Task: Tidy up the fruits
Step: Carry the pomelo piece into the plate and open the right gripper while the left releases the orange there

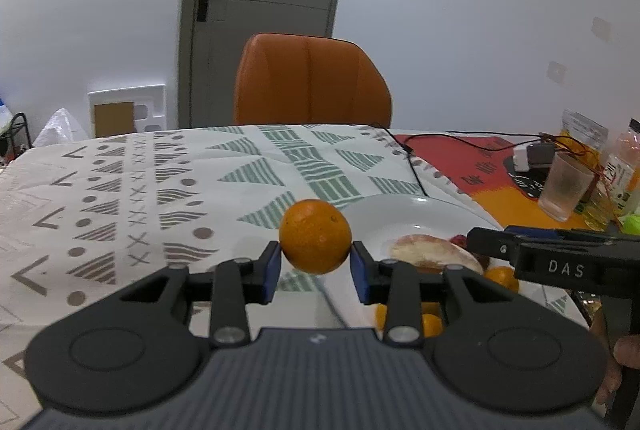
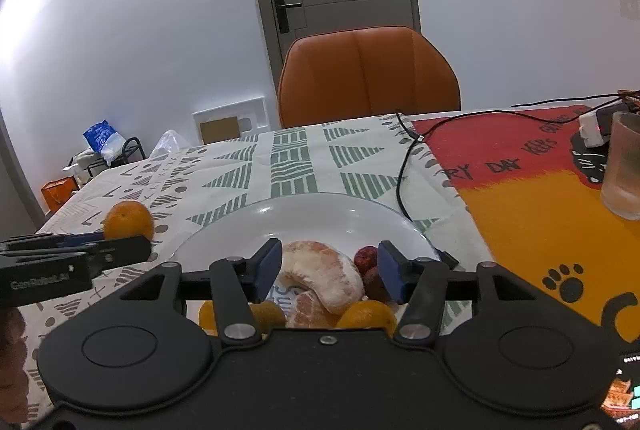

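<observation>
My left gripper (image 1: 316, 251) is shut on a round orange (image 1: 314, 226), held above the patterned tablecloth just left of the white plate (image 1: 416, 210). The right wrist view shows that same orange (image 2: 128, 220) at the far left, off the plate. My right gripper (image 2: 330, 258) stands open low over the plate (image 2: 320, 208). Peeled pomelo pieces (image 2: 324, 278) lie between its blue pads, with a gap on the right side. Red dates (image 2: 366, 256) and small oranges (image 2: 366, 314) also lie on the plate, partly hidden by the gripper body.
A black cable (image 2: 404, 166) runs across the cloth just right of the plate. On the red and orange mat (image 2: 520, 198) stand a frosted glass (image 2: 622, 166) and a white adapter (image 2: 592, 124). Bottles (image 1: 620, 166) stand at the far right. An orange chair (image 2: 368, 78) faces the far edge.
</observation>
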